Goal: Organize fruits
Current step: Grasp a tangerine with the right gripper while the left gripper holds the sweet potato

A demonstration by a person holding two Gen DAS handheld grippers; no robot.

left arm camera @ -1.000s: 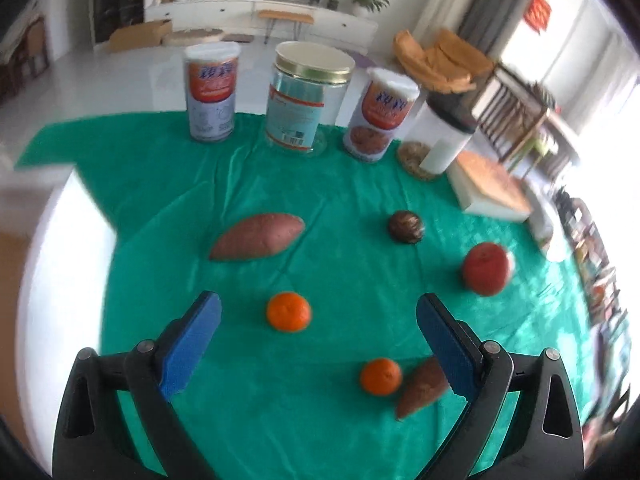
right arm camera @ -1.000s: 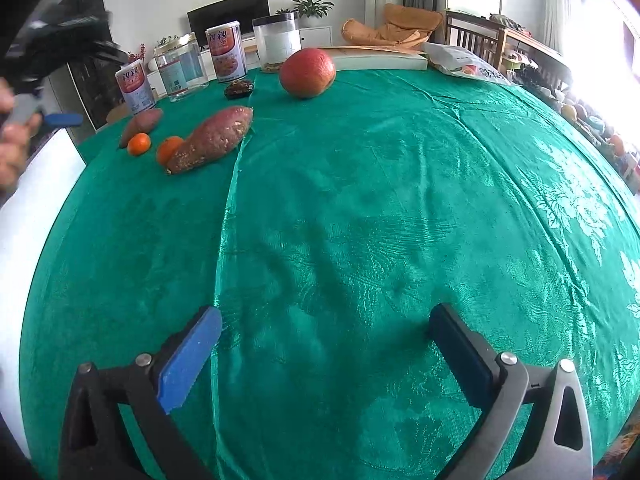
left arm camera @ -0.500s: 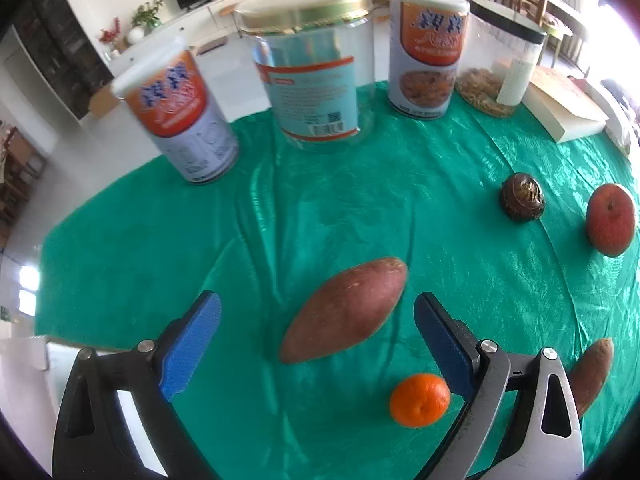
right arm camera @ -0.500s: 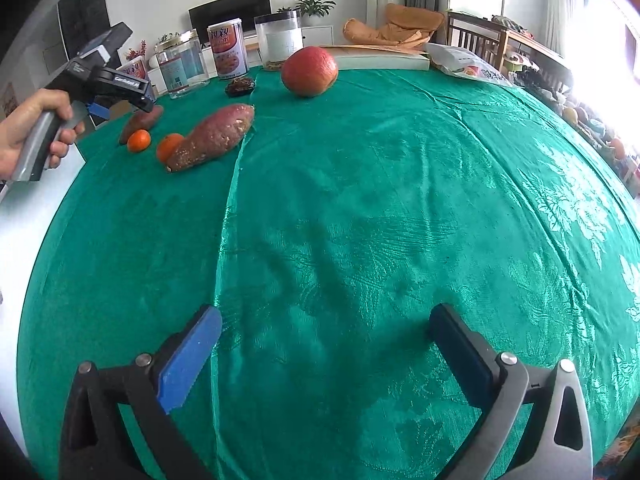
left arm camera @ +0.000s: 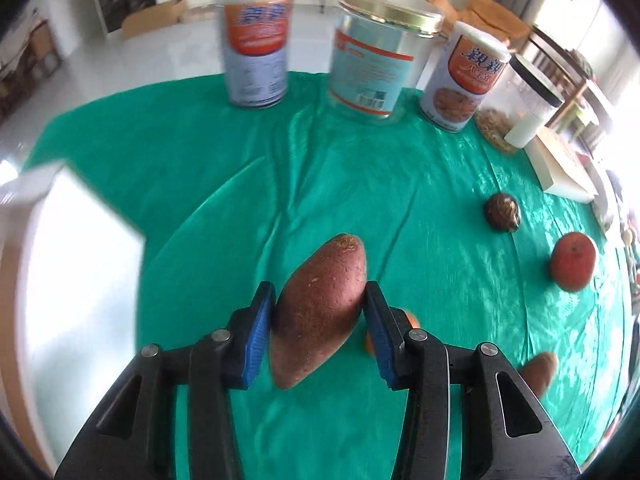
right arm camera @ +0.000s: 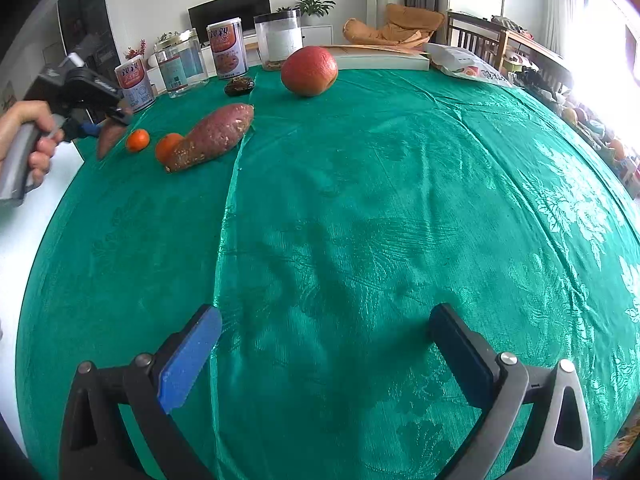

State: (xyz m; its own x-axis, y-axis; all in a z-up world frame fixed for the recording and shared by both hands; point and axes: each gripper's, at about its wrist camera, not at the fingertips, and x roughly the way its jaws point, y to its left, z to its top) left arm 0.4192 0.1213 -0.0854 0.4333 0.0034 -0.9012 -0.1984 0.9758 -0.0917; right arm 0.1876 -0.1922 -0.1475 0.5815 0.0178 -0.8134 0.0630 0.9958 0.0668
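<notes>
Since the earlier frames the left gripper (left arm camera: 320, 322) has come down over the near sweet potato (left arm camera: 320, 316), which lay well ahead of its wide-spread fingers half a second ago and now sits between them. Its jaws are closing, and both blue pads (left arm camera: 260, 336) look pressed to the potato's flanks, one on each side. The potato points away from the claw, its tip past the fingertips and its blunt end back toward the palm.

Just behind the right-hand finger a mandarin (left arm camera: 412, 322) peeks out, mostly hidden. Further to that side the end of a second sweet potato (left arm camera: 540, 372) shows. Ahead and to the right lie a red apple (left arm camera: 572, 262) and, beyond it, a dark brown fruit (left arm camera: 503, 213). Farthest ahead stand two printed tins (left arm camera: 256, 46), a glass jar with a gold lid (left arm camera: 380, 56) between them, and a clear canister (left arm camera: 524, 108) to the right, all on the green tablecloth (left arm camera: 360, 184).

In the right wrist view a hand (right arm camera: 28, 136) grips the left tool's handle far off to the left, the potato hanging at its tip.

Unlike the left, the right gripper (right arm camera: 326, 360) has not shifted: its fingers stand wide apart above bare cloth with nothing between them. Well ahead of it and to the left lie the second sweet potato, two mandarins (right arm camera: 137, 140) beside it, then the apple.
</notes>
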